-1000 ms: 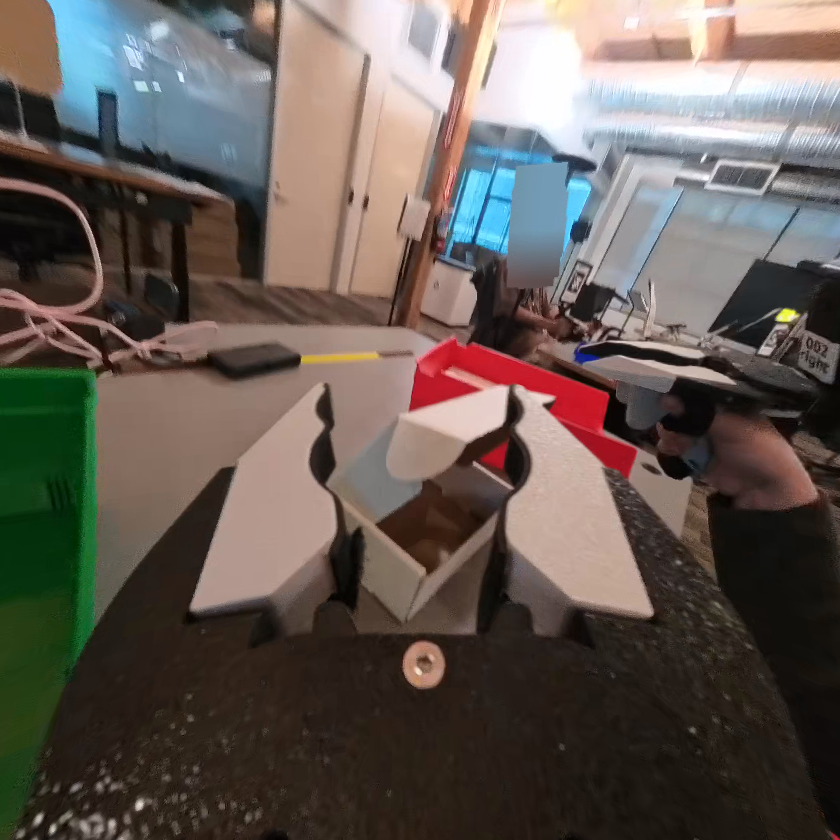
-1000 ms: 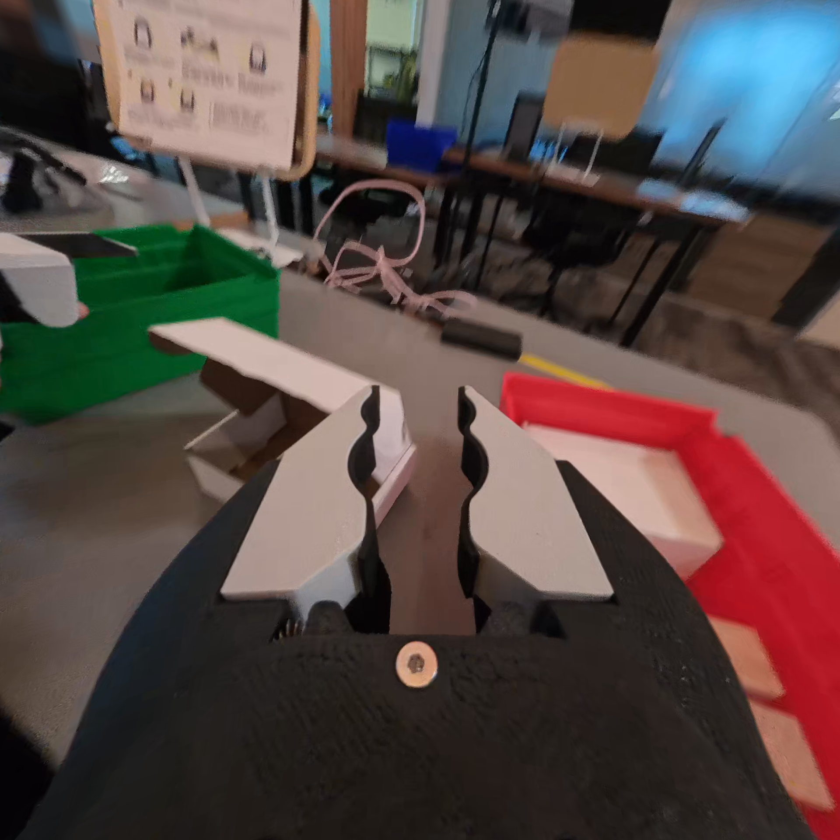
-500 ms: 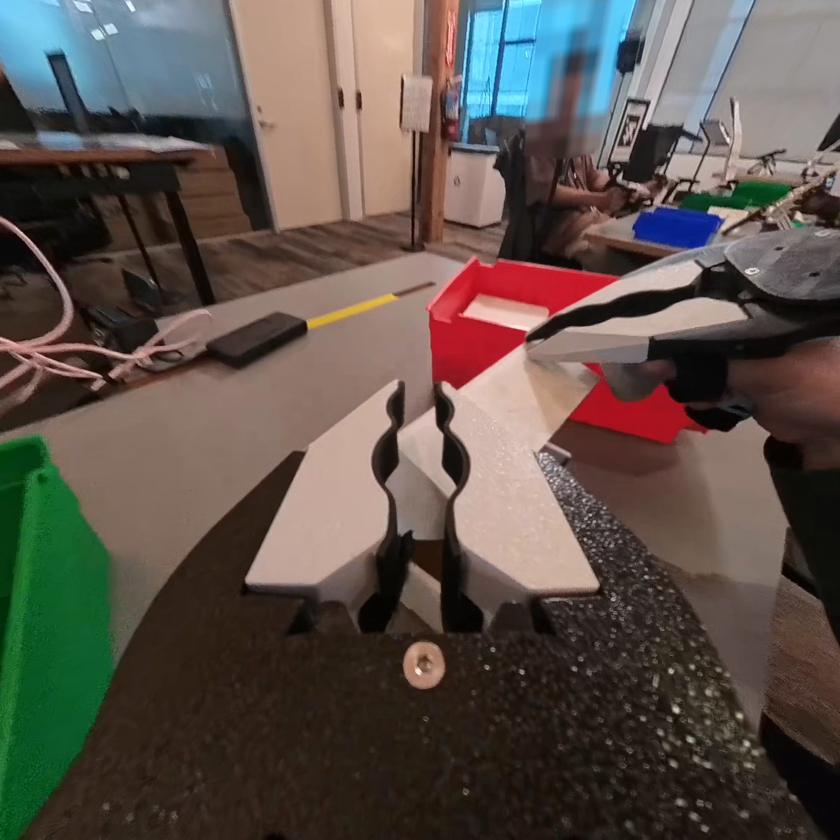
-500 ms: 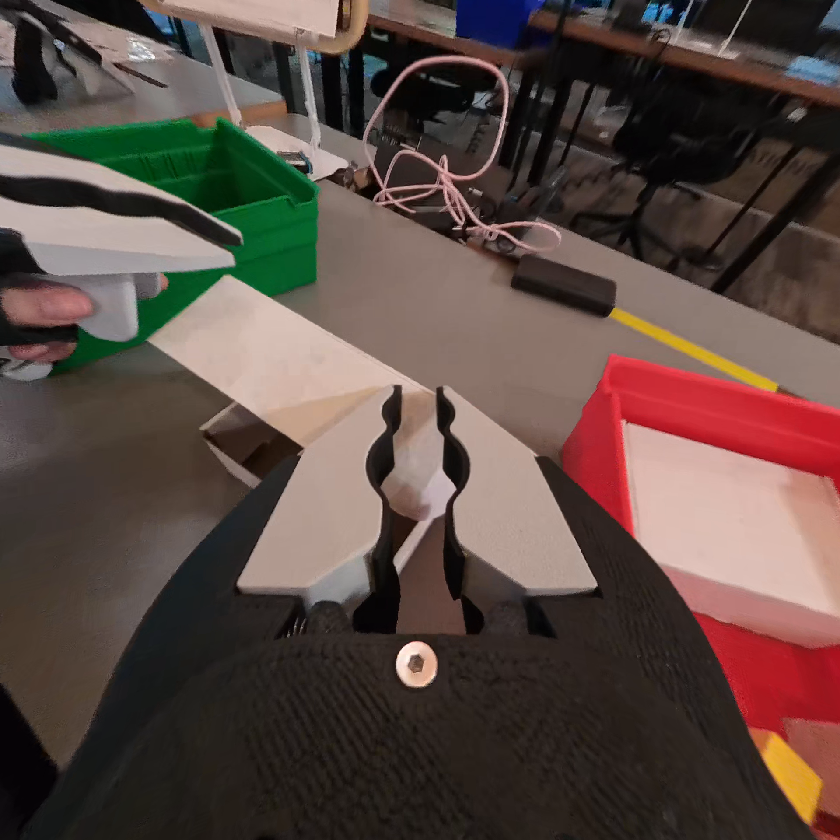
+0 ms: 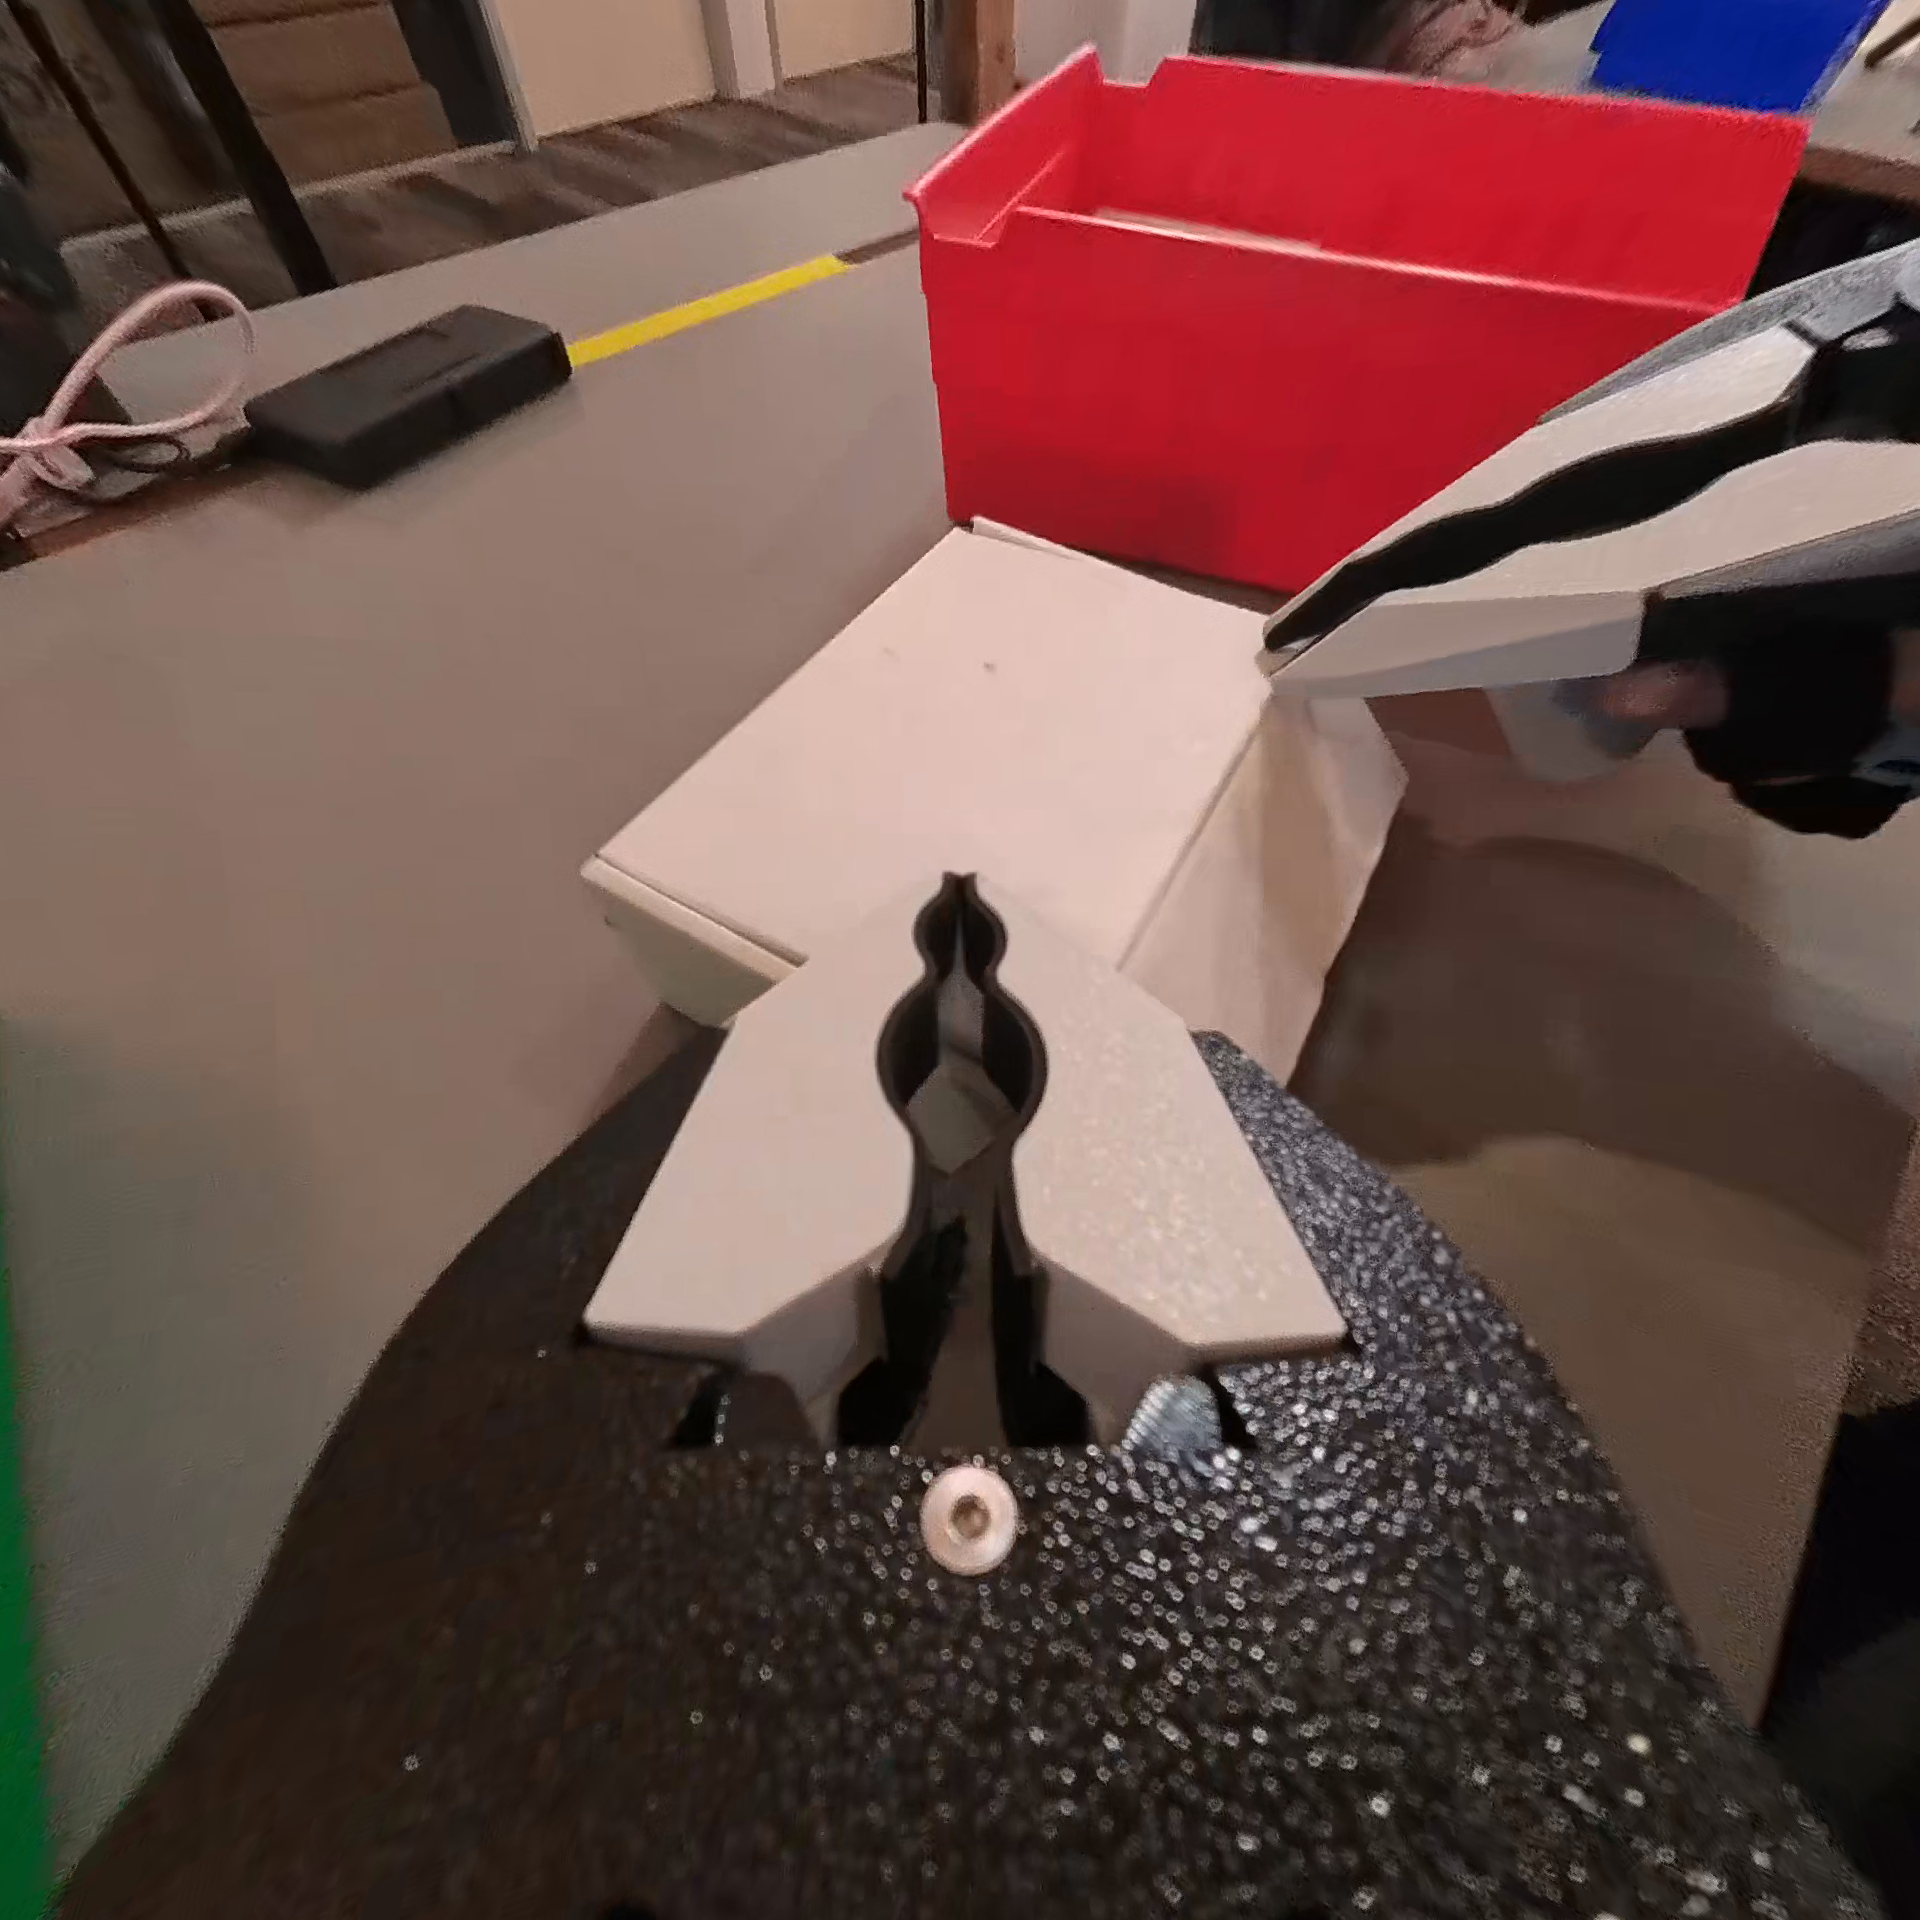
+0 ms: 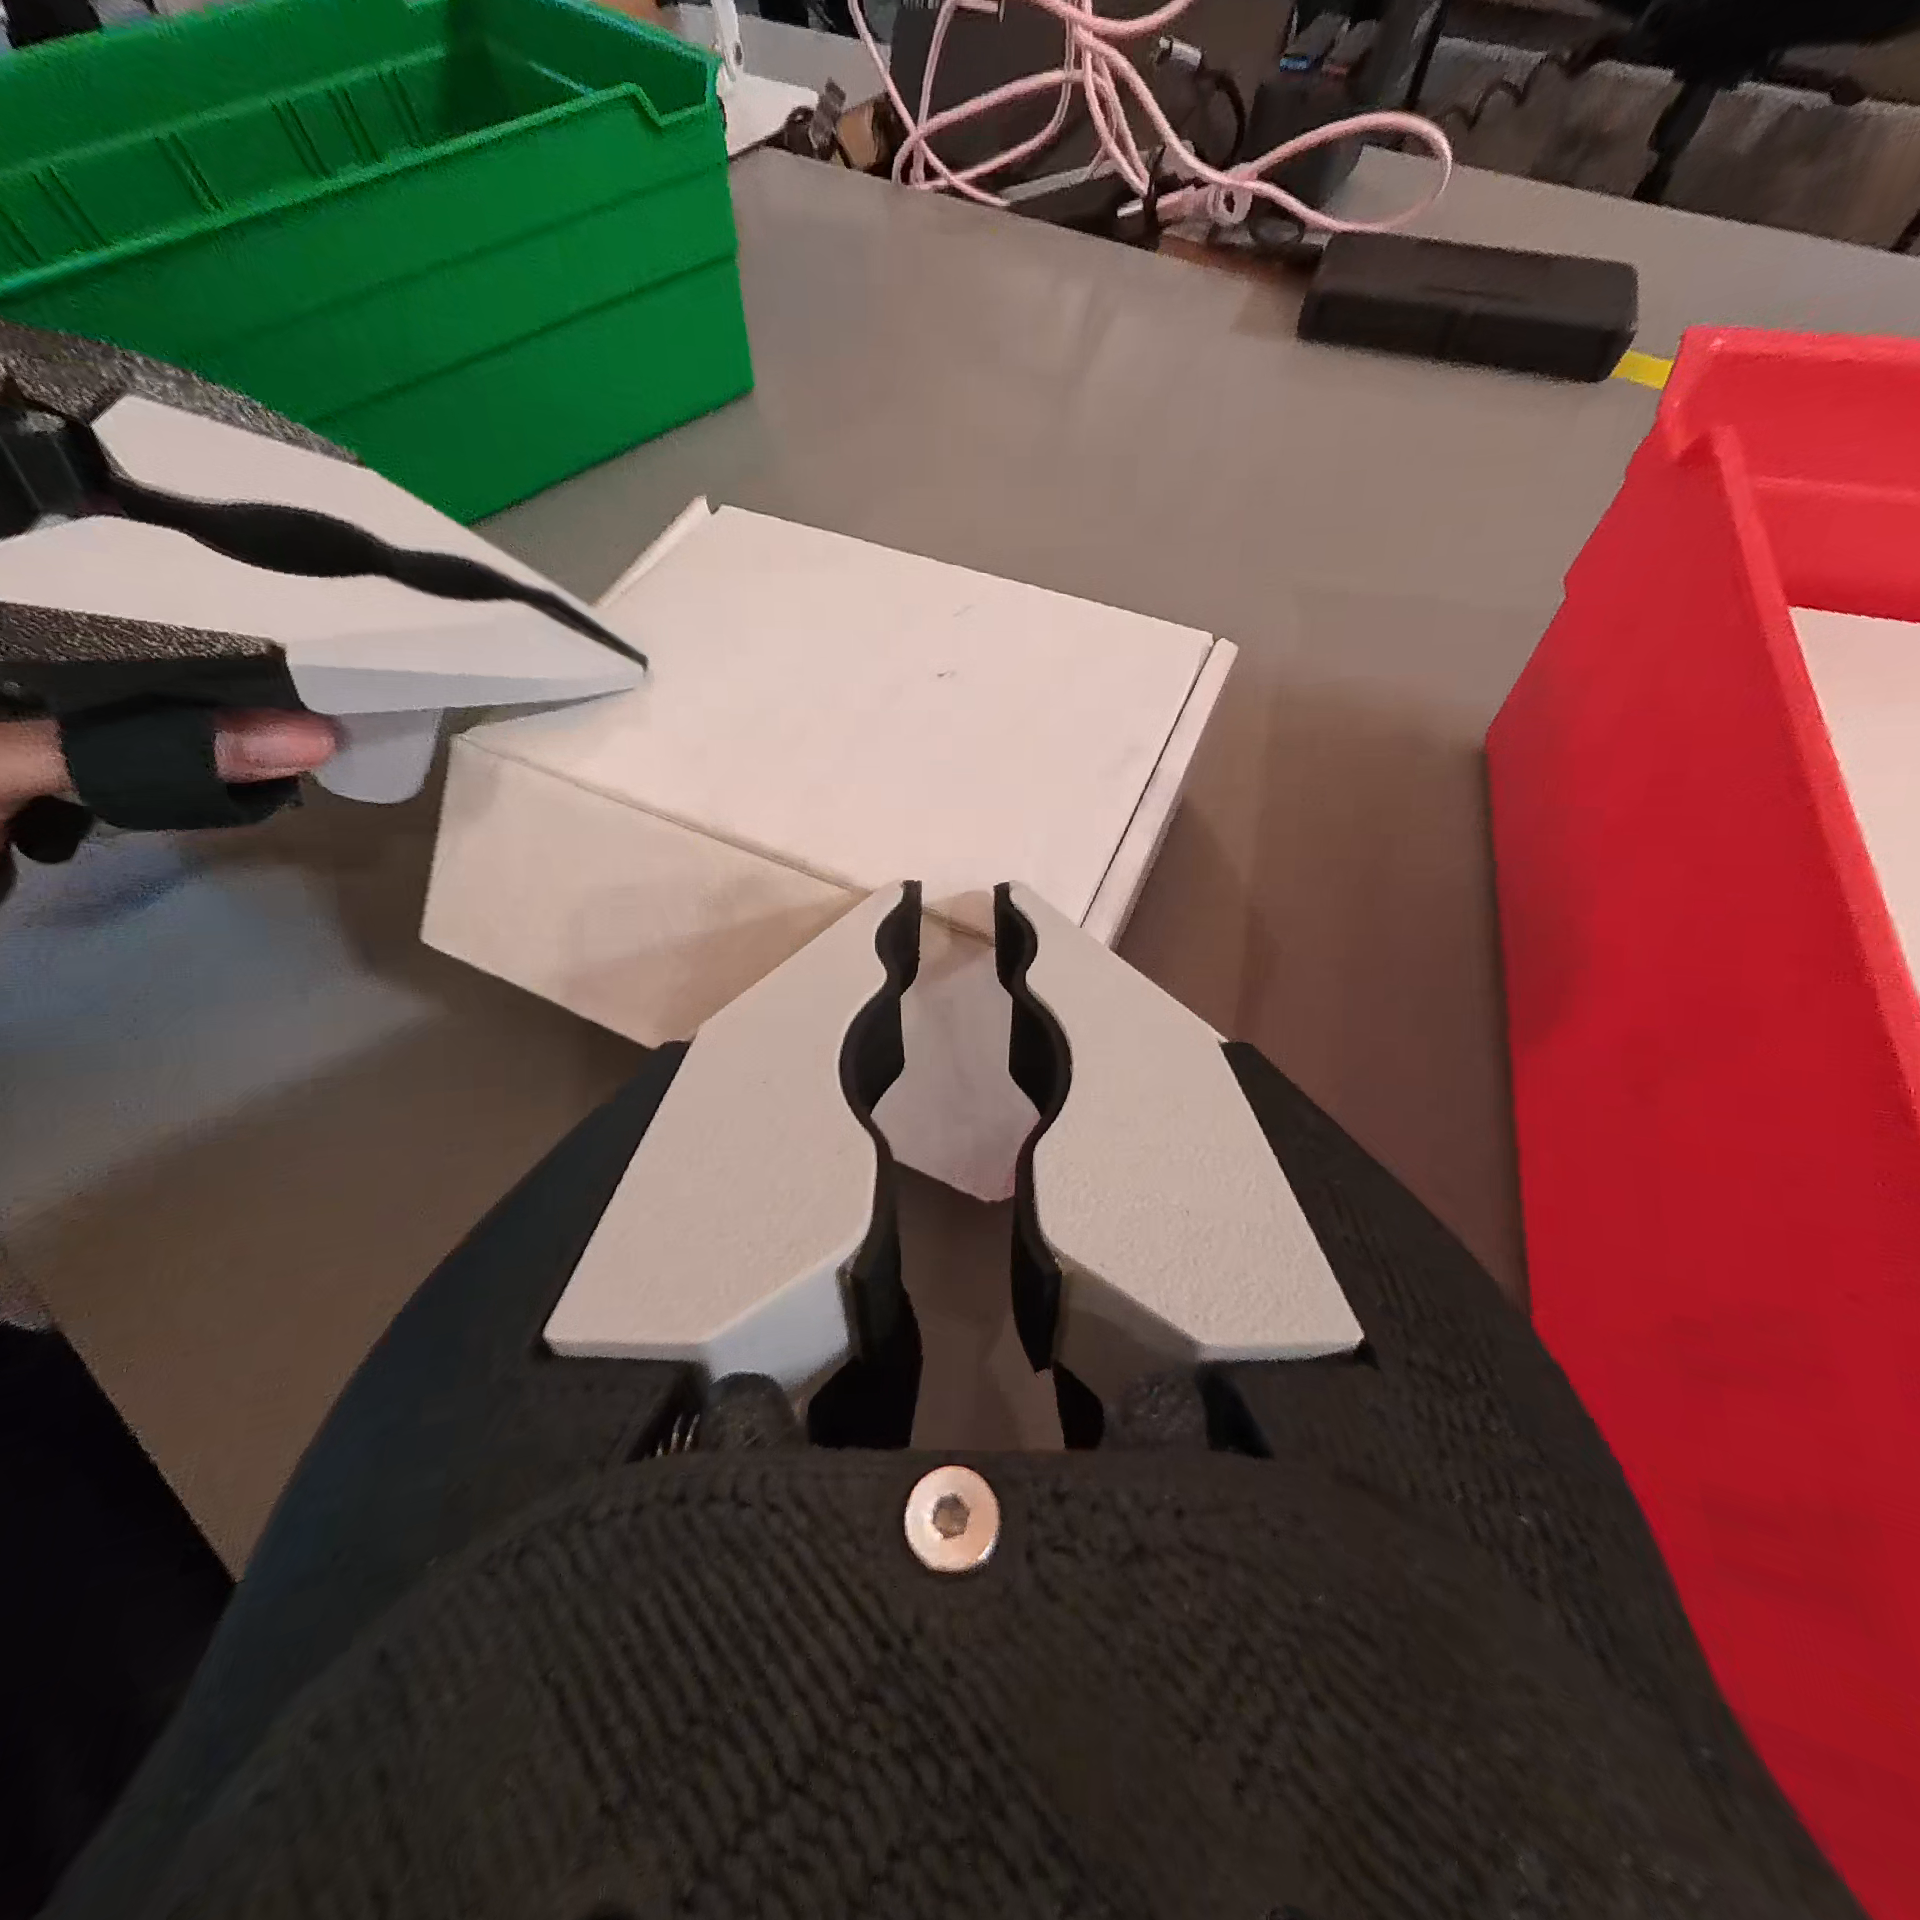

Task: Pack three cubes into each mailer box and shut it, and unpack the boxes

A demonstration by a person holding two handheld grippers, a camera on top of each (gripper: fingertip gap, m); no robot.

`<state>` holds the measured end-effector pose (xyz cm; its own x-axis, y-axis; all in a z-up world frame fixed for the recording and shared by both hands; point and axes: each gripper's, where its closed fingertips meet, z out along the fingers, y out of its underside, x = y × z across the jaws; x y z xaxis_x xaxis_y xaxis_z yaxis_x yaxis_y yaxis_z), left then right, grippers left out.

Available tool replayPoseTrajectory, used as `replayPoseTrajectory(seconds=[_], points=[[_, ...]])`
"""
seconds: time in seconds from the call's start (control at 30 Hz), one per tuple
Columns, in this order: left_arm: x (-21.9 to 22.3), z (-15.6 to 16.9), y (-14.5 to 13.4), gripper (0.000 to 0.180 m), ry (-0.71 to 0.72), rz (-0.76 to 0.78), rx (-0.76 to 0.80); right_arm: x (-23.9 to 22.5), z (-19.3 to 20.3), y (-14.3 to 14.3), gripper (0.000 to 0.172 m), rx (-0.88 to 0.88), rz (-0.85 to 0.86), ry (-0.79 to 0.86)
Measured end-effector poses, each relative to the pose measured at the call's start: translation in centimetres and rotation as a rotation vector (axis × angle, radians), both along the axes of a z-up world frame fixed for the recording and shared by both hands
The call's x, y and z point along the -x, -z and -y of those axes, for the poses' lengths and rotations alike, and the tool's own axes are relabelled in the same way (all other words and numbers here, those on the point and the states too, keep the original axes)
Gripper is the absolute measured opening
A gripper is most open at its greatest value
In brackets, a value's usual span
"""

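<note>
A white mailer box (image 5: 966, 727) lies on the grey table (image 5: 312, 727) with its lid down flat. My left gripper (image 5: 961, 883) is shut, its tips meeting over the lid near one corner, with nothing between them. It also shows in the right wrist view (image 6: 623, 665), tip on the lid's left corner. My right gripper (image 6: 956, 899) hovers over the box's (image 6: 883, 707) near corner with a narrow gap between its fingers and nothing gripped. It shows in the left wrist view (image 5: 1283, 639) at the lid's far right corner. No cubes are in sight.
A red bin (image 5: 1299, 343) stands just behind the box; in the right wrist view (image 6: 1714, 935) it holds another white box (image 6: 1860, 707). A green bin (image 6: 416, 239) stands at the left. A black device (image 6: 1465, 301), pink cables (image 6: 1143, 135) and a yellow tape strip (image 5: 707, 307) lie farther back. There is about 10 cm between the tips of the two grippers.
The box lid stood open a second ago and now lies shut under both grippers. My left jaws went from wide open to shut. My right jaws narrowed. Both grippers moved down onto the lid.
</note>
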<state>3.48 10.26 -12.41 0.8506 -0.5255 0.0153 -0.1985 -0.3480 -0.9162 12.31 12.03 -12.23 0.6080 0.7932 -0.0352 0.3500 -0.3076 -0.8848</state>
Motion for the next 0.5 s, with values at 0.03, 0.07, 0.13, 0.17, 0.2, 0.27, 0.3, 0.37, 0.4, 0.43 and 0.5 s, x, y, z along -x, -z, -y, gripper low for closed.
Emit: replayPoseTrajectory(seconds=[0.03, 0.07, 0.13, 0.17, 0.2, 0.27, 0.3, 0.37, 0.4, 0.43, 0.5], points=[[0.0, 0.0, 0.0, 0.000, -0.003, 0.008, -0.007, -0.1, 0.0, 0.0, 0.011, -0.007, -0.001, 0.002], [0.0, 0.0, 0.0, 0.000, -0.002, 0.015, -0.010, -0.1, -0.1, 0.1, 0.009, -0.014, 0.001, 0.001], [0.1, -0.1, 0.0, 0.000, 0.003, 0.012, -0.006, -0.1, -0.1, 0.1, 0.008, -0.019, 0.003, -0.005], [0.3, -0.1, -0.1, 0.000, 0.001, -0.003, -0.006, -0.1, 0.0, 0.1, 0.010, -0.019, 0.009, -0.017], [0.8, -0.2, -0.3, 0.006, -0.014, -0.021, -0.021, -0.3, 0.1, 0.1, 0.013, -0.023, 0.023, -0.024], [1.8, -0.5, -1.9, 0.017, -0.027, -0.026, -0.111, -0.9, 0.0, -0.5, 0.026, -0.083, 0.038, -0.014], [2.0, -0.3, -3.0, 0.022, -0.003, -0.005, -0.166, -1.2, 0.1, -1.1, 0.031, -0.136, 0.031, -0.020], [2.1, 0.8, -4.5, 0.030, 0.088, 0.047, -0.236, -1.9, 0.5, -2.6, 0.040, -0.269, 0.018, -0.036], [2.3, 1.3, -4.9, 0.036, 0.129, 0.070, -0.247, -2.4, 0.7, -3.4, 0.043, -0.346, 0.017, -0.037], [2.5, 1.7, -5.2, 0.044, 0.157, 0.087, -0.246, -2.9, 0.9, -4.2, 0.043, -0.427, 0.022, -0.028], [2.2, 2.3, -5.2, 0.076, 0.226, 0.091, -0.224, -3.7, 1.0, -5.8, 0.043, -0.582, 0.039, 0.010]])
